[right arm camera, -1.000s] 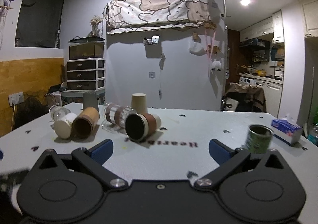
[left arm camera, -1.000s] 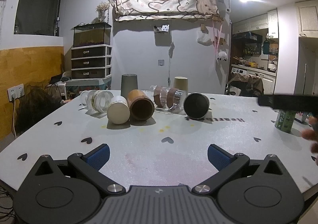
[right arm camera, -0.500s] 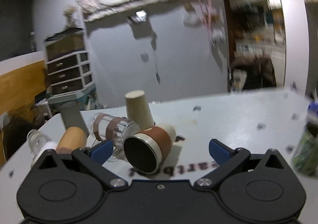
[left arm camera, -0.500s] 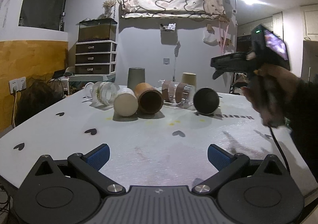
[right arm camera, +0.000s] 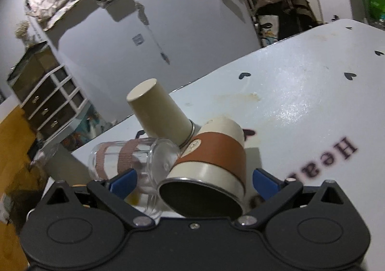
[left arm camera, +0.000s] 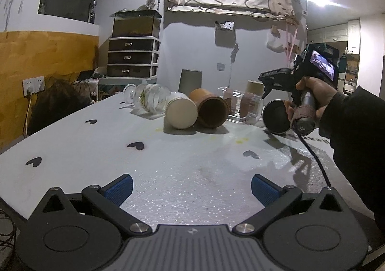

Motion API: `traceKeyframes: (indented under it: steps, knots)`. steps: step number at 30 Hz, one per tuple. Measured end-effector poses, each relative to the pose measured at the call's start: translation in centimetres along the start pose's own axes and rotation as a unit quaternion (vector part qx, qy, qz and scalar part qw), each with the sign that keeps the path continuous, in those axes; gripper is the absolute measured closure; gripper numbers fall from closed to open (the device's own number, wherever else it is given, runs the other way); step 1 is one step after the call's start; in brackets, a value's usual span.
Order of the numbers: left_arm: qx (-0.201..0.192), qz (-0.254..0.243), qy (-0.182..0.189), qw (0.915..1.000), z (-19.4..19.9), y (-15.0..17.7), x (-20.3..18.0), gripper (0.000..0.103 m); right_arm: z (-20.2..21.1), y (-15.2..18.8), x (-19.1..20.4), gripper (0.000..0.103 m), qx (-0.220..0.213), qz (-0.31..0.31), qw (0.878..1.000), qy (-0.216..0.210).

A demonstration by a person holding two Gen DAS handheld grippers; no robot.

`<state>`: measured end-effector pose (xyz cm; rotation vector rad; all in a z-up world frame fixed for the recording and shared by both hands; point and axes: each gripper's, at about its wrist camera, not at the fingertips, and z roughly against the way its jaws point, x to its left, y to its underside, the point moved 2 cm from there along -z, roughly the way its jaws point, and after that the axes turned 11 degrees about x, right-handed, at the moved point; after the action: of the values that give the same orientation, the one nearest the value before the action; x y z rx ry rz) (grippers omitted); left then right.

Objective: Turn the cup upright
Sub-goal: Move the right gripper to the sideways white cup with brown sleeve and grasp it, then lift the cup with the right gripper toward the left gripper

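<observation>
A white cup with a brown sleeve (right arm camera: 211, 162) lies on its side, its dark mouth facing me; it also shows in the left wrist view (left arm camera: 275, 118). My right gripper (right arm camera: 193, 178) is open, tilted, with the cup between its blue fingertips (right arm camera: 263, 180), not gripped. In the left wrist view the right gripper (left arm camera: 274, 79) hovers just above that cup. My left gripper (left arm camera: 191, 188) is open and empty, low over the near table. A clear glass with brown bands (right arm camera: 127, 159) lies touching the cup's left.
A beige cup (right arm camera: 158, 112) stands upside down behind. A cream cup (left arm camera: 181, 113), a brown cup (left arm camera: 211, 109) and a glass jar (left arm camera: 150, 96) lie on their sides in a row; a grey cup (left arm camera: 190, 80) stands inverted behind them. White table (left arm camera: 120, 145) with heart marks.
My right gripper has moved forward and down to the brown-sleeved cup and rolled to a tilt; the cup now sits between its fingers. The left gripper has stayed nearly still.
</observation>
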<state>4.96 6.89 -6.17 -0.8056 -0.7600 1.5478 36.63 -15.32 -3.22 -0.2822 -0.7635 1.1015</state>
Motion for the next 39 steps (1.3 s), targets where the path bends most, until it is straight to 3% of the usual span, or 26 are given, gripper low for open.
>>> traceKeyframes:
  steps: [3,5,7,11,17,30,39]
  knots:
    - [0.003,0.002,0.0,1.0,-0.2,0.0,0.2,0.0,-1.0,-0.1,0.5,0.003,0.002,0.004,1.0,0.024]
    - [0.005,0.007,0.0,1.0,-0.3,0.0,0.4,0.0,-1.5,0.2,0.3,0.016,0.011,0.002,0.999,0.036]
    - [0.005,0.009,0.0,1.0,-0.3,-0.1,0.4,0.0,-1.5,0.4,-0.2,0.017,0.014,0.001,1.0,0.018]
    - [0.003,0.007,0.001,1.0,-0.1,-0.1,0.1,0.0,-0.3,1.0,-0.4,0.017,0.021,0.047,0.998,0.022]
    - [0.0,0.002,-0.001,1.0,0.5,-0.1,-0.7,0.0,3.0,3.9,-1.6,0.017,0.058,0.123,0.99,-0.028]
    - [-0.01,-0.003,0.017,0.9998,1.5,-1.1,-2.8,0.0,13.3,13.0,-7.0,0.017,0.123,0.255,0.949,-0.136]
    - [0.021,-0.039,0.091,0.9949,-2.1,-4.9,-7.4,0.0,18.7,17.6,-9.9,0.016,0.124,0.362,0.907,-0.173]
